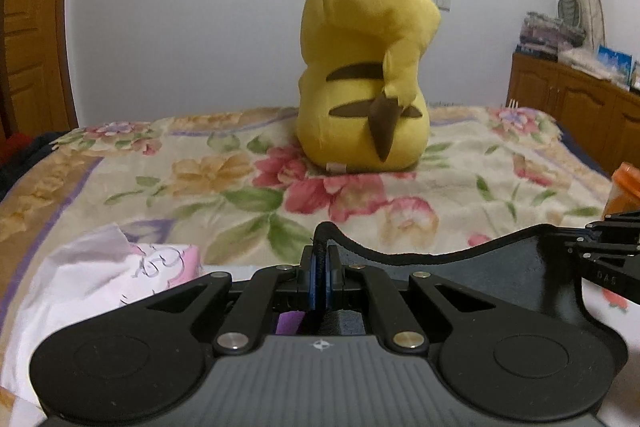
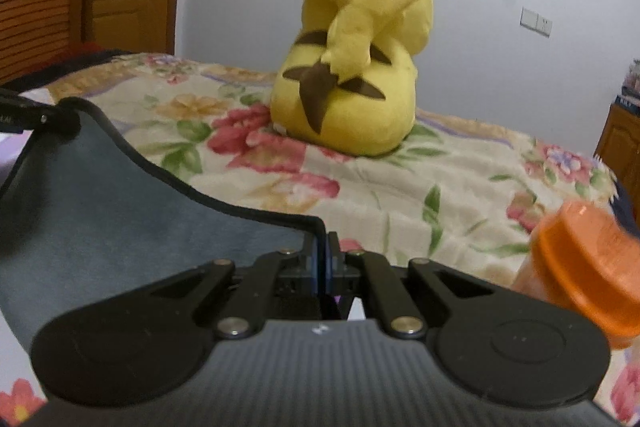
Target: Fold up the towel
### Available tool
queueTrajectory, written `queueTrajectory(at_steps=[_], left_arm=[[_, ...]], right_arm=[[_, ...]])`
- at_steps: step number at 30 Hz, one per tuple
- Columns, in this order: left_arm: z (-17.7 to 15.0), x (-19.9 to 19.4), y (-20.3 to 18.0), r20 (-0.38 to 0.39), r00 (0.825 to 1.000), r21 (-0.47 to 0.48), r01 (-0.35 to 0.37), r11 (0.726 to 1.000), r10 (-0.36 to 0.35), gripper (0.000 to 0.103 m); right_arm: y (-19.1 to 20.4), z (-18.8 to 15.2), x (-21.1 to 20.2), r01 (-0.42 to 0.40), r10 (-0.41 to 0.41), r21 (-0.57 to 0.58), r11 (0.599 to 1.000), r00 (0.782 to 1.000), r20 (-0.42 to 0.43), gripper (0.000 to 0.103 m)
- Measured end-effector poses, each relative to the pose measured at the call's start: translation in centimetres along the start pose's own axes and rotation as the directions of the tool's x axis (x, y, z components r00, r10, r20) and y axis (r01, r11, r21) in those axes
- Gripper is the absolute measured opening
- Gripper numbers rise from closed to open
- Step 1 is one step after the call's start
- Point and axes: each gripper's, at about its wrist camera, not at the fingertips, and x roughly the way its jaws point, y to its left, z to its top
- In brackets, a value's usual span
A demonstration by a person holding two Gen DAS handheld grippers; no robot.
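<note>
The left gripper (image 1: pixel 320 277) and the right gripper (image 2: pixel 323 269) each pinch a corner of the soft dark grey towel (image 2: pixel 120 203), holding it above the flowery bed blanket (image 1: pixel 240 187) near the yellow plush toy (image 1: pixel 364 67).

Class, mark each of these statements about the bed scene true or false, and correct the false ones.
1. Both grippers are shut on the dark towel. True: left gripper, right gripper.
2. The yellow plush toy lies flat on the floor. False: it sits upright on the floral blanket.
3. The towel's edge sags between the grippers. True.
4. The container near the right gripper is green. False: it is orange.
</note>
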Motion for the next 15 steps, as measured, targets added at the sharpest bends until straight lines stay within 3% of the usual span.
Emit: queueTrajectory(at_steps=[11,13,15], left_arm=[[-1.2,2.0,-0.1,-0.061,0.998,0.006,-0.014,1.0,0.015,0.01],[-1.4,2.1,-0.2,-0.071,0.997,0.012,-0.006,1.0,0.007,0.014],[-1.5,2.1,-0.5,-0.069,0.998,0.025,-0.006,1.0,0.008,0.024]], right_arm=[[-0.3,-1.0,1.6,-0.014,0.016,0.035,0.999,0.999,-0.047,0.005],[-0.3,-1.0,1.6,-0.017,0.019,0.041,0.999,0.999,-0.048,0.005],[-0.3,-0.9,1.6,-0.02,0.022,0.041,0.999,0.998,-0.052,0.005]])
